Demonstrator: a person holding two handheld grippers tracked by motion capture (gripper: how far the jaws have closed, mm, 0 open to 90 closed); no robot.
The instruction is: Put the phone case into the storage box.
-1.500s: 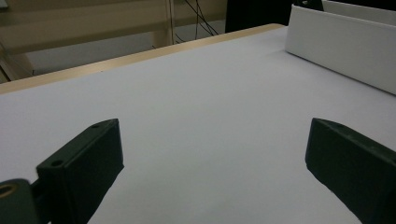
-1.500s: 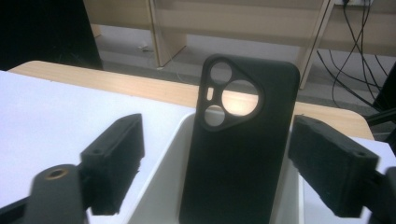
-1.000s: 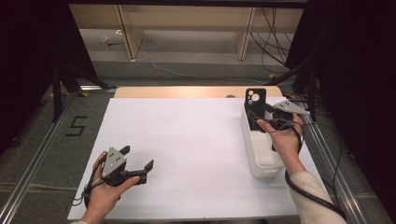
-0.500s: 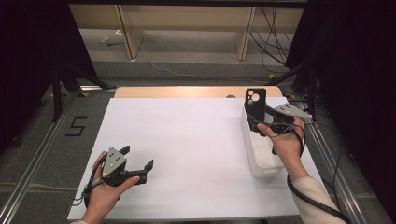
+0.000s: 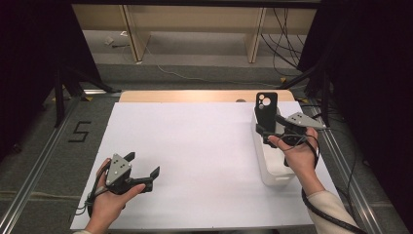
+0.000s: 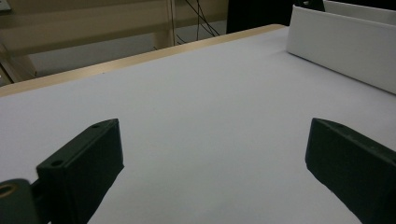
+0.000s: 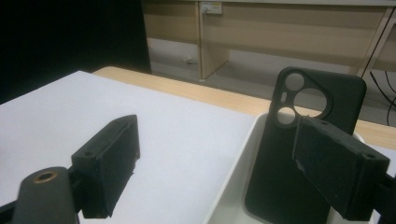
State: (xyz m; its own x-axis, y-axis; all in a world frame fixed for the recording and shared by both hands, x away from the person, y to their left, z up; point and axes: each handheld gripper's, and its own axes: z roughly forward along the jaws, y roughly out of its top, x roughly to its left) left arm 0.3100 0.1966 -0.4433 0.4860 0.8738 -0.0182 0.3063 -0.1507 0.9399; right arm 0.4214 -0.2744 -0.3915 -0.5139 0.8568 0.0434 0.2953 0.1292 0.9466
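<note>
A black phone case (image 5: 266, 113) stands upright at the far end of a white bin (image 5: 272, 168), which sits on the right side of the white table surface (image 5: 195, 146); the case's lower edge rests inside the bin and its back, with 3 camera cut-outs near the top, leans against the far wall. In the right gripper view the case (image 7: 285, 182) is seen rising from the bin (image 7: 233, 196) behind the right-hand jaw.

The case is judged light and thin, a flexible shell rather than a rigid block; it is likely to bend if pinched across its open face, and its matt surface is expected to give fair friction. A hold across 1 long side edge, below the cut-outs, is judged the safest; tipping against the bin wall is to be expected if it is nudged from the front.

The right gripper (image 5: 272, 134) is held just at the case, with jaws spread wide and lately opening further; nothing is clamped between them, though 1 jaw lies close in front of the case and contact cannot be ruled out. The left gripper (image 5: 142, 168) rests low over the near left of the table, well apart from the bin; its jaws are parted wide and empty, as the left gripper view confirms.
</note>
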